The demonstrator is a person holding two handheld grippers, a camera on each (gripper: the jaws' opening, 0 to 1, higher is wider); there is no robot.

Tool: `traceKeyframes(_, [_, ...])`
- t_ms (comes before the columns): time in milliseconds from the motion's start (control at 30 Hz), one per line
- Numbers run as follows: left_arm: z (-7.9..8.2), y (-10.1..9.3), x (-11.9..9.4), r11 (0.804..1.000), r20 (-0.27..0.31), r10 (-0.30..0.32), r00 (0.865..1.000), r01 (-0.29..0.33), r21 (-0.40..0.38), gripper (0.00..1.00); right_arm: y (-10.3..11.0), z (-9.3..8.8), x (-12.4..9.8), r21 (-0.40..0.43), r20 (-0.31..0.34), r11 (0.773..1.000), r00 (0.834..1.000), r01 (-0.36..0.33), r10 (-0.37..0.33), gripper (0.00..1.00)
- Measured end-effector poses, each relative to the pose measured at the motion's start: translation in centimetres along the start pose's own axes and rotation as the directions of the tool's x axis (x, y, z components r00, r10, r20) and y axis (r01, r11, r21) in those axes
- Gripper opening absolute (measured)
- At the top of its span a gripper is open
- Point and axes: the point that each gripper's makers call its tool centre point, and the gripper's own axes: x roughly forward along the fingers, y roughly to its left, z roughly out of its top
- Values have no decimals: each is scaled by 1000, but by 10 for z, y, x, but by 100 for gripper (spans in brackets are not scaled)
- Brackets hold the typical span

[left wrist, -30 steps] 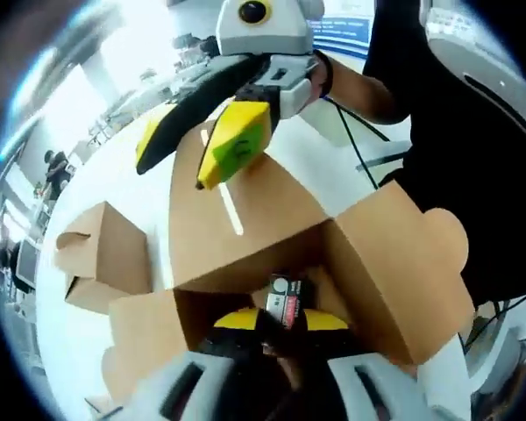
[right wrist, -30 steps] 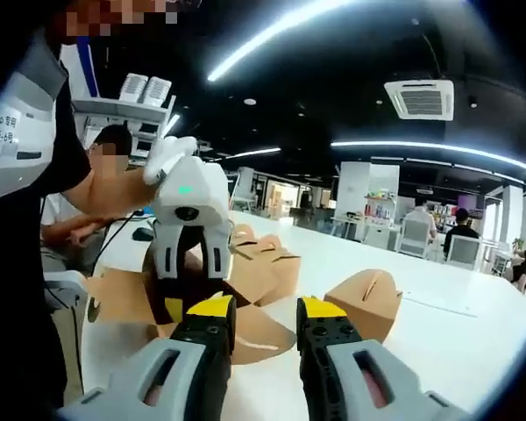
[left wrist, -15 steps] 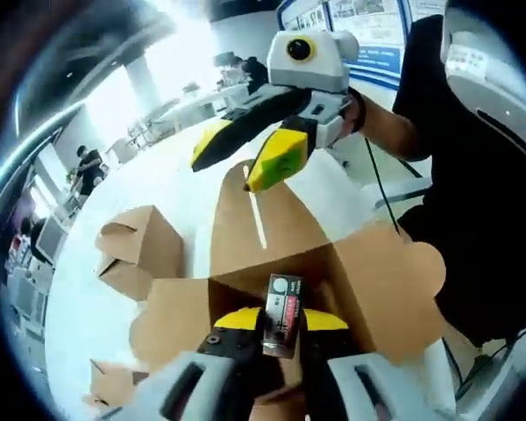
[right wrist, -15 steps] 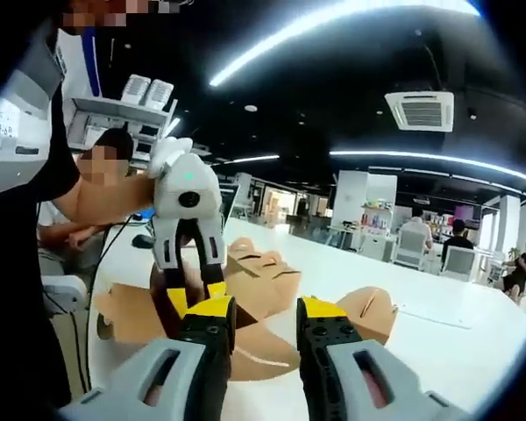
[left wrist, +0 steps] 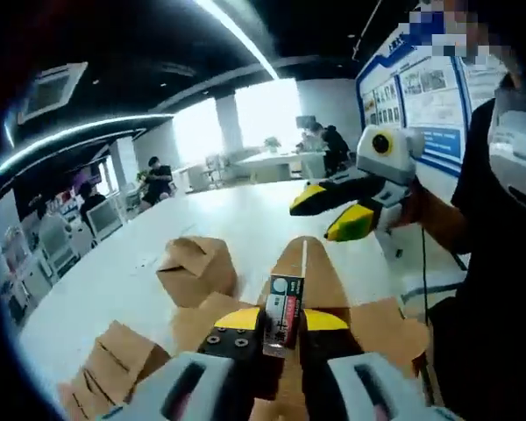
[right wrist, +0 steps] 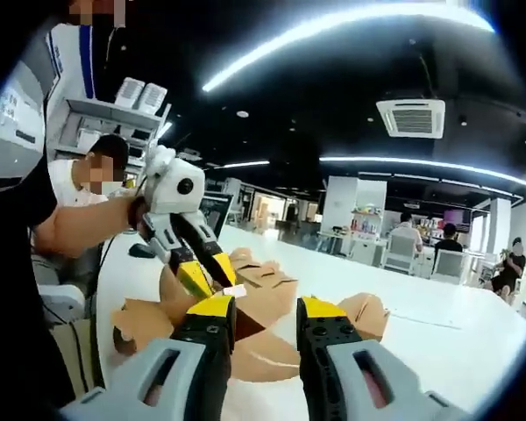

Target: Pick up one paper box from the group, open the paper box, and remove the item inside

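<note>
In my left gripper view, closed brown paper boxes (left wrist: 195,270) sit far left on the white table (left wrist: 131,272), untouched spares from the group. At centre, my left gripper (left wrist: 276,320) has its yellow-tipped jaws pinched tight on the small flat red-and-white packet (left wrist: 283,309), lifted clear above the opened brown paper box (left wrist: 309,274), whose flaps lie splayed on the table beneath. I judge the item is out, raised so it cannot snag the flaps. To the right, my right gripper (left wrist: 342,215) hovers apart from the box, its jaws parted and holding nothing. In the right gripper view those same jaws stand apart around empty air, with the left gripper (right wrist: 212,282) carrying the packet beyond them.
</note>
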Motion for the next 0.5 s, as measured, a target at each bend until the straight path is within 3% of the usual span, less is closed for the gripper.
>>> traceKeyframes(133, [-6, 16, -8, 992, 65, 103, 993, -98, -80, 18, 6, 0, -3, 36, 36, 999, 999, -1, 0, 29])
traceKeyframes(267, [-1, 15, -18, 975, 160, 178, 971, -152, -163, 18, 5, -8, -4, 77, 46, 997, 999, 21, -25, 29])
traceKeyframes(433, [4, 13, -27, 942, 251, 306, 918, -255, -219, 18, 4, -15, -5, 143, 59, 989, 997, 31, -39, 29])
traceKeyframes(467, [5, 13, -29, 931, 265, 340, 902, -283, -231, 18, 4, -16, -5, 156, 57, 987, 998, 30, -39, 29])
traceKeyframes(500, [5, 13, -30, 928, 267, 349, 898, -291, -233, 18, 4, -16, -5, 158, 56, 987, 998, 30, -39, 29])
